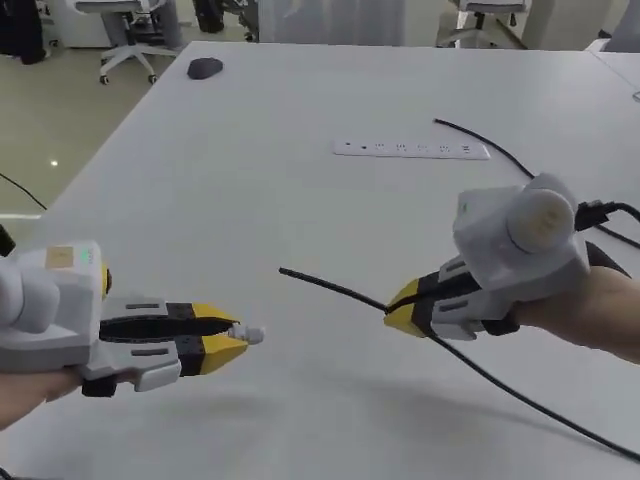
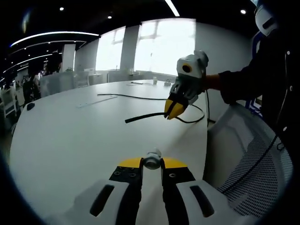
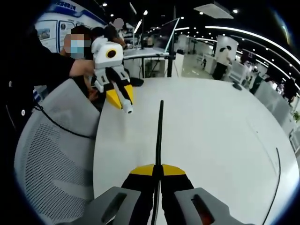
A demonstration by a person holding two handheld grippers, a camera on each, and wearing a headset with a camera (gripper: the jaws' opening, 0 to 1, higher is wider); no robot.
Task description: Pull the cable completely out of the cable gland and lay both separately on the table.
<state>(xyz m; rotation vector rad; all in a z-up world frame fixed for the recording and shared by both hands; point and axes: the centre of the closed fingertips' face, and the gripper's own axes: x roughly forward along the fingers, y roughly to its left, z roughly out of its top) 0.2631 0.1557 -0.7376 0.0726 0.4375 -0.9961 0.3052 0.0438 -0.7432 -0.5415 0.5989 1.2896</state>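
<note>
A small white cable gland (image 1: pixel 252 334) sticks out of the yellow tips of my left gripper (image 1: pixel 232 338), which is shut on it above the table's near left. The gland (image 2: pixel 152 158) shows between the jaws in the left gripper view. My right gripper (image 1: pixel 398 306) is shut on a thin black cable (image 1: pixel 330 287), whose free end points left, apart from the gland. The cable (image 3: pixel 159 131) runs straight ahead from the right gripper (image 3: pixel 157 169). The left gripper (image 3: pixel 126 106) with the gland (image 3: pixel 127 110) appears in the right gripper view, and the right gripper (image 2: pixel 172 112) in the left gripper view.
A white power strip (image 1: pixel 411 150) lies mid-table with another black cable (image 1: pixel 485 143) past it. A dark computer mouse (image 1: pixel 204 68) sits at the far left. The cable (image 1: pixel 540 408) trails off to the right front. A mesh chair (image 3: pixel 51 154) stands by the table edge.
</note>
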